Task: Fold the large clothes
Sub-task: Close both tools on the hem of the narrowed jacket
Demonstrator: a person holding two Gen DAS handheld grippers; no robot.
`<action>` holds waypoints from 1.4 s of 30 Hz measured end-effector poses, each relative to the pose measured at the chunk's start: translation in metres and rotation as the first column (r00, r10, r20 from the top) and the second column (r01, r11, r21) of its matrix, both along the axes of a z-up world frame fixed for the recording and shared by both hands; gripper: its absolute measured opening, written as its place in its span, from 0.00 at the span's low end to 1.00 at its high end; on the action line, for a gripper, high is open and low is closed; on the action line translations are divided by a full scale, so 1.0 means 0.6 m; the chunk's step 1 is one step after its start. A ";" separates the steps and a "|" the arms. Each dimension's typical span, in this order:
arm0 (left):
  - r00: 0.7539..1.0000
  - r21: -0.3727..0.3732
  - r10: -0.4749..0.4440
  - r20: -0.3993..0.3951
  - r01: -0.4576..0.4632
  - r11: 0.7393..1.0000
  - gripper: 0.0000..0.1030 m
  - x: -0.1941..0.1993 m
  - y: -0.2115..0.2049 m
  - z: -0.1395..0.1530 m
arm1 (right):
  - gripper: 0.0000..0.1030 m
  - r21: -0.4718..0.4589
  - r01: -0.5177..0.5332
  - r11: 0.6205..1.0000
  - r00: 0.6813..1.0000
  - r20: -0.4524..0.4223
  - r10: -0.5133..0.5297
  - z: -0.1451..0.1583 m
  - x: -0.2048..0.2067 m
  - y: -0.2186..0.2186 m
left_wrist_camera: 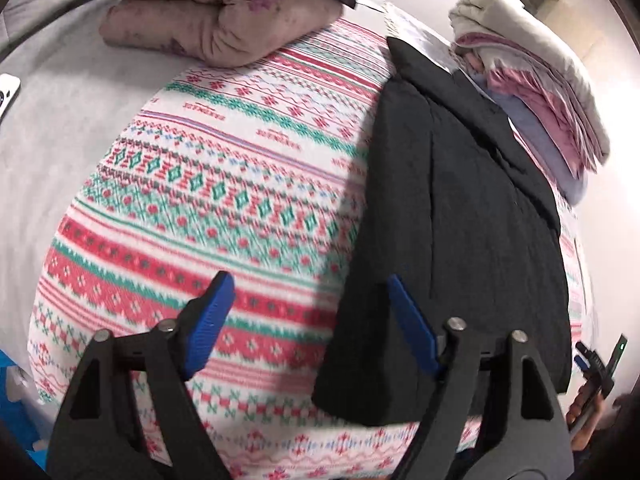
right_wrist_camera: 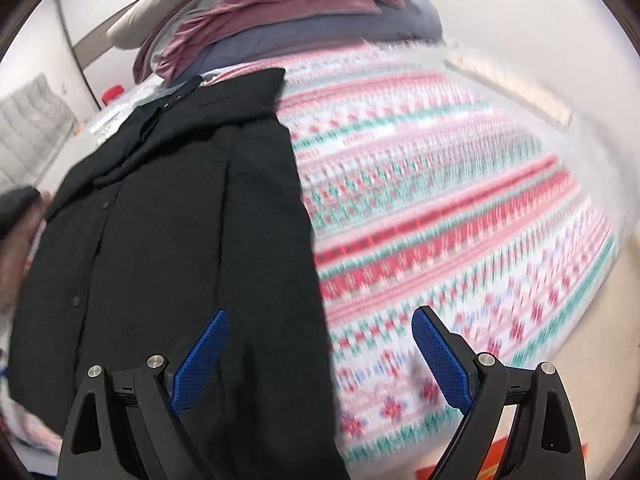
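Left wrist view: we see our left gripper (left_wrist_camera: 308,284) with its ribbed blue pads (left_wrist_camera: 208,332) spread wide, pinching nothing, above the patterned cloth's near edge.
Right wrist view: our right gripper (right_wrist_camera: 320,324) is likewise spread and empty, one textured blue pad (right_wrist_camera: 200,364) over the coat, the other over the cloth.
Coat place: the black coat (left_wrist_camera: 452,232) lies flat on the right part of the cloth, just ahead of both grippers.
Coat axis: we see it run lengthwise away from us, hem near, collar (right_wrist_camera: 224,108) far.
Coat material: matte dark fabric, long straight seams, small round snaps (right_wrist_camera: 76,301) down the front.
Cloth: the patterned cloth (left_wrist_camera: 224,200) is soft knit-look fabric in red, green and white bands of diamonds and snowflakes.
Writing: we spot small red lettering in one band, too blurred to read.
Far left: a folded pink floral quilt (left_wrist_camera: 216,20), puffy.
Far right: a stack of folded clothes (left_wrist_camera: 536,92), cream, pink and blue-grey.
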State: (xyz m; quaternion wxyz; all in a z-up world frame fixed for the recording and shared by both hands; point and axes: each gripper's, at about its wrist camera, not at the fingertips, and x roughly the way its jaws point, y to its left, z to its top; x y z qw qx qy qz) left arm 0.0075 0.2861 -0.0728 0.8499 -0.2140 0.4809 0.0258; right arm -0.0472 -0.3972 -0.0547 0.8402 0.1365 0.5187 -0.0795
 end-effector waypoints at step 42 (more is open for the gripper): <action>0.998 0.204 -0.058 -0.007 0.058 0.977 0.39 0.006 -0.133 -0.053 | 0.22 0.232 -0.096 0.968 0.979 -0.154 0.134 -0.060 -0.041 0.074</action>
